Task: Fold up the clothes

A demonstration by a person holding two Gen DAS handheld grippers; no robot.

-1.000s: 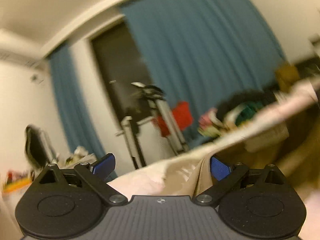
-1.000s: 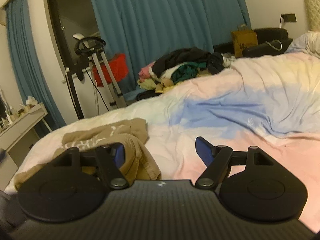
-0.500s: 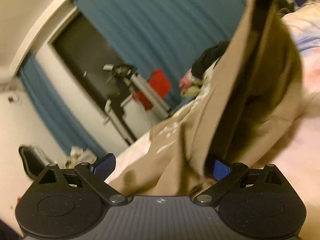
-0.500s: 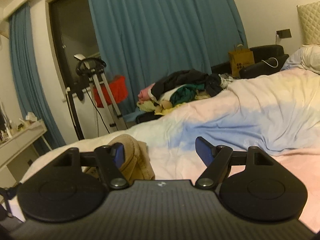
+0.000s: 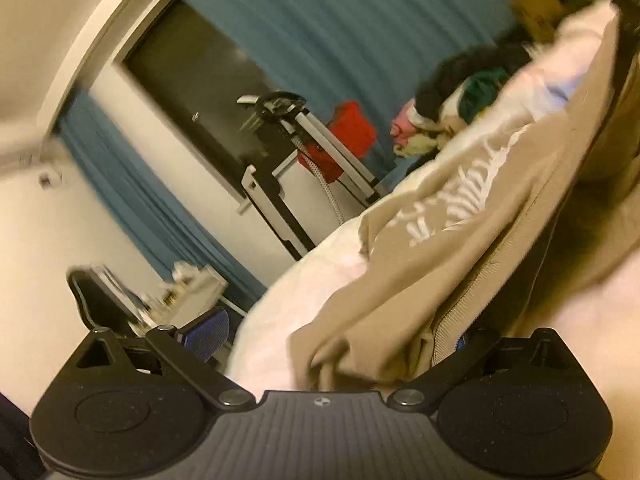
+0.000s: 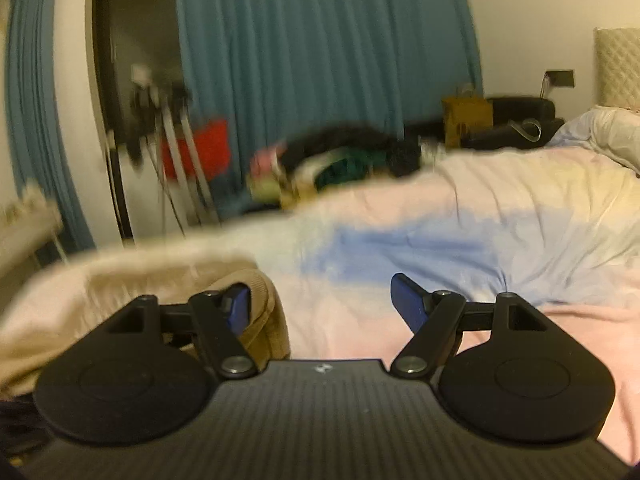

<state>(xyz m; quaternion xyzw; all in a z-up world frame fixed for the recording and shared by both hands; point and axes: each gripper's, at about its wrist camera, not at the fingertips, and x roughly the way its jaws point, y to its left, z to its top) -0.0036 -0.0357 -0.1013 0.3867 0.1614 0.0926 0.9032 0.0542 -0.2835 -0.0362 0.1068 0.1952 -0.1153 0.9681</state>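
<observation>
Both tongs, left [image 5: 332,334] and right [image 6: 320,300], gape; tan sweatshirt [image 5: 460,240] (blurry, seemingly loose) could slide off bed [image 6: 460,208].

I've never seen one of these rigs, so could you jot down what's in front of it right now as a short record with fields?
garment: tan sweatshirt with white lettering, rumpled on the bed
surface: pastel duvet, pink, blue and pale yellow
left gripper: jaws wide apart, tan cloth lying between them
right gripper: jaws apart, tan cloth by one finger
background: teal curtains, clothes pile
image quality: motion-blurred
</observation>
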